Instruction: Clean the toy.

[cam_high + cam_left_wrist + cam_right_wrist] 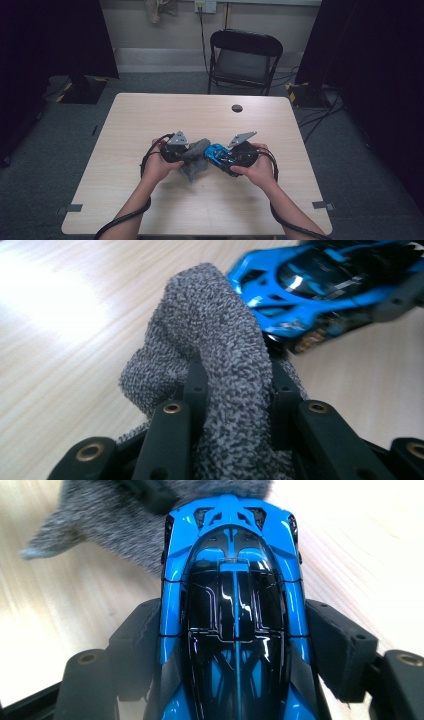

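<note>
The left gripper pinches a grey knitted cloth; the right gripper clamps the blue toy car above the table's middle. Hard wiping may push the car out.

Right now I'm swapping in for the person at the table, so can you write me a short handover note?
Left gripper: shut on the grey cloth, bunched between its jaws.
Right gripper: shut on the blue toy car, clamped by its sides.
Both are held above the middle of the table; the cloth touches the car's nose.
Done: both things picked up.
Left: probably wiping the car, then setting both down.
</note>
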The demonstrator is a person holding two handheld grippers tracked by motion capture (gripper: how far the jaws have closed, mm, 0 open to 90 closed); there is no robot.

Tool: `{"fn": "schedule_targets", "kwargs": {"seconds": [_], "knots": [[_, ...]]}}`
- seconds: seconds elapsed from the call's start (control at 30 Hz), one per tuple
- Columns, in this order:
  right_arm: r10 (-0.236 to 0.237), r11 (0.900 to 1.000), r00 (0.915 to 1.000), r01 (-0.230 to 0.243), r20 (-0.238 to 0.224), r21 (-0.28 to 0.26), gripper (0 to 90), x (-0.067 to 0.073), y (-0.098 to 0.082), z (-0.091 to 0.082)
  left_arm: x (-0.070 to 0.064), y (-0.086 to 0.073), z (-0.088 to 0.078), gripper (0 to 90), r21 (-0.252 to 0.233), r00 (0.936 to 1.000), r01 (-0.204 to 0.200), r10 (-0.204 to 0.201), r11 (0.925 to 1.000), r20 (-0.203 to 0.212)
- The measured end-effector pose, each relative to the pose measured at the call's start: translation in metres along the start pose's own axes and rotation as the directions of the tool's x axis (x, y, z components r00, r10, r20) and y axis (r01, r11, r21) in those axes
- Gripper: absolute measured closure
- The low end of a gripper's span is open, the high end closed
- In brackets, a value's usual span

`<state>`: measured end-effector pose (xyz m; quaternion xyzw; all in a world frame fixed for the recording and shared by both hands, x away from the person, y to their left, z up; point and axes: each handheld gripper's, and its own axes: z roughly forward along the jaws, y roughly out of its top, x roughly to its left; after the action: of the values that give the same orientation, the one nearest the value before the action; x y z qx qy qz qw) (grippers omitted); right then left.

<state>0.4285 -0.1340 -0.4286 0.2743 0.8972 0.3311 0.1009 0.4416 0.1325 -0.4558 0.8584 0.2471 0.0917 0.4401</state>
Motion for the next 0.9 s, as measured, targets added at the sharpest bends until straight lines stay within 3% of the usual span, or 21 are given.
{"fn": "schedule_targets", "kwargs": {"seconds": [0.37,0.43,0.53,0.63,0.73,0.9], "knots": [[0.031,0.999,0.9992,-0.031,0.024,0.011,28.2,-0.007,-0.001,0.006,-0.02,-0.004,-0.003,69.7,-0.006,0.9958,-0.021,0.022,0.9998,0.089],[0.031,0.999,0.9992,-0.032,0.024,0.013,28.2,-0.009,-0.001,0.007,-0.021,-0.005,-0.006,69.7,-0.007,0.9958,-0.022,0.022,0.9997,0.089],[0.041,0.999,0.999,-0.041,0.016,0.005,28.2,-0.01,-0.003,0.006,-0.017,-0.008,-0.012,69.6,0.001,0.9982,-0.024,0.024,0.9997,0.055],[0.038,0.999,0.9992,-0.038,0.007,-0.009,28.2,-0.008,-0.004,0.003,-0.002,-0.008,-0.02,69.7,-0.016,0.9998,0.021,-0.021,0.9997,0.004],[0.02,1.0,0.9998,-0.02,0.001,-0.009,28.2,-0.002,-0.004,0.001,0.013,0.0,-0.025,69.7,-0.035,0.9971,0.043,-0.045,0.9985,-0.061],[-0.013,1.0,0.9996,0.013,-0.025,-0.014,28.2,0.008,-0.002,-0.001,0.023,0.012,-0.022,69.7,-0.036,0.9928,0.047,-0.051,0.9982,-0.108]]}}
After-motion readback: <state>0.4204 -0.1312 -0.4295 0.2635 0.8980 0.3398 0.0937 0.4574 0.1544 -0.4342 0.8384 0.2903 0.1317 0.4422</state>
